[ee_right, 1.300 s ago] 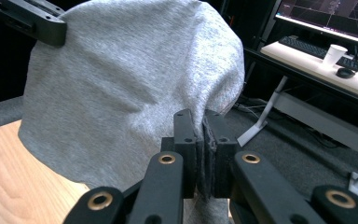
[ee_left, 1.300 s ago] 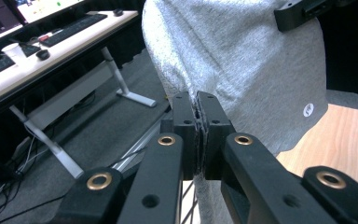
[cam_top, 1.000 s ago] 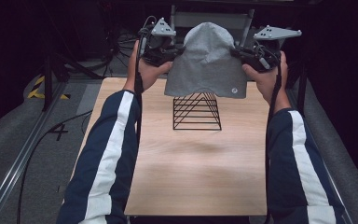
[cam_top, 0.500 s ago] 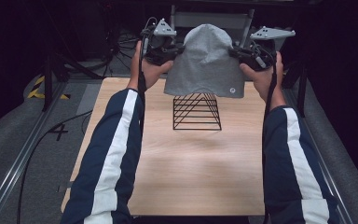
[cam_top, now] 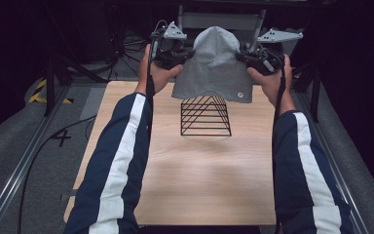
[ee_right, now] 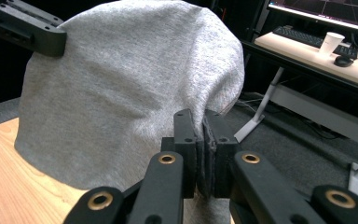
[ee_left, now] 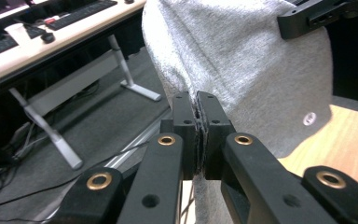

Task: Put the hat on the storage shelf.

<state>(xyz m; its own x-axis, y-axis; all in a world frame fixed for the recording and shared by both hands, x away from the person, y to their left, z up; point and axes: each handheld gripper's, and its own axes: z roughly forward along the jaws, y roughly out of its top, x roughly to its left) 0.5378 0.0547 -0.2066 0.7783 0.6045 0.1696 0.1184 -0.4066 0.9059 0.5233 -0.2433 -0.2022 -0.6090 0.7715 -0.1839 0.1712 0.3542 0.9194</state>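
- The grey knitted fabric beanie [cam_top: 214, 66] hangs stretched above the far end of the light wooden table [cam_top: 185, 180], clear of its surface.
- The left gripper [cam_top: 182, 56] has its jaws closed on the beanie's left edge [ee_left: 198, 107].
- The right gripper [cam_top: 246, 57] has its jaws clamped on the beanie's right edge [ee_right: 204, 123].
- A black wire pyramid rack [cam_top: 205, 117] stands on the table just below and nearer than the beanie's hem.
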